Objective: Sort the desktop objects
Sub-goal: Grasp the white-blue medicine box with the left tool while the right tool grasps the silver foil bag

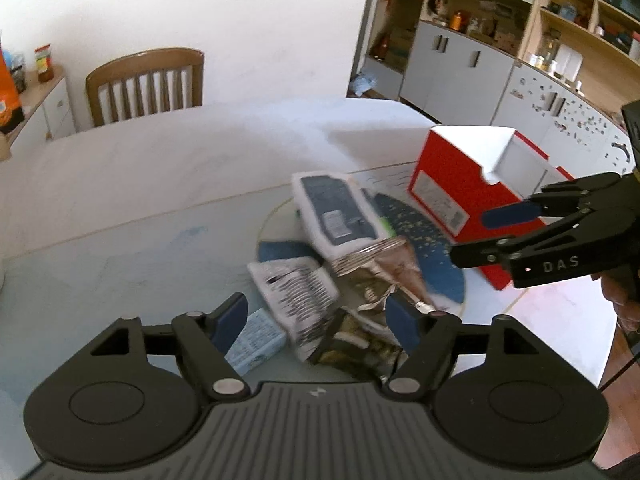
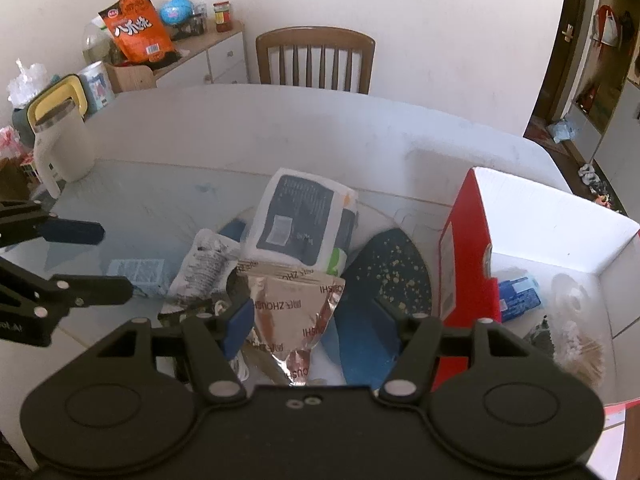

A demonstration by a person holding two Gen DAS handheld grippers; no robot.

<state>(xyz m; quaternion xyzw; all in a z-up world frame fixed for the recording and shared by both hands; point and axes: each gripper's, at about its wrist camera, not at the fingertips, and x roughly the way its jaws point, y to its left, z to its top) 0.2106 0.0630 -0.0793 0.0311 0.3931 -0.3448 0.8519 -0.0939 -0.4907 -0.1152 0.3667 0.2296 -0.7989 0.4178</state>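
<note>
Both grippers, left point(image 1: 316, 322) and right point(image 2: 316, 316), jaws apart, empty over pile: lower right squarely astride foil pouch point(image 2: 294, 308), clamp, then lift to red box point(image 2: 466, 256).

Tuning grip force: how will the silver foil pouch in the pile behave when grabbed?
The silver foil pouch is creased, so it is probably floppy and will crumple. Its glossy film may slip between pads. It leans on other packets, so lifting it could shift them.

A wooden chair point(image 2: 316, 58) stands against the wall. Left of the chair, a low cabinet point(image 2: 212, 56) carries an orange bag point(image 2: 138, 26).
</note>
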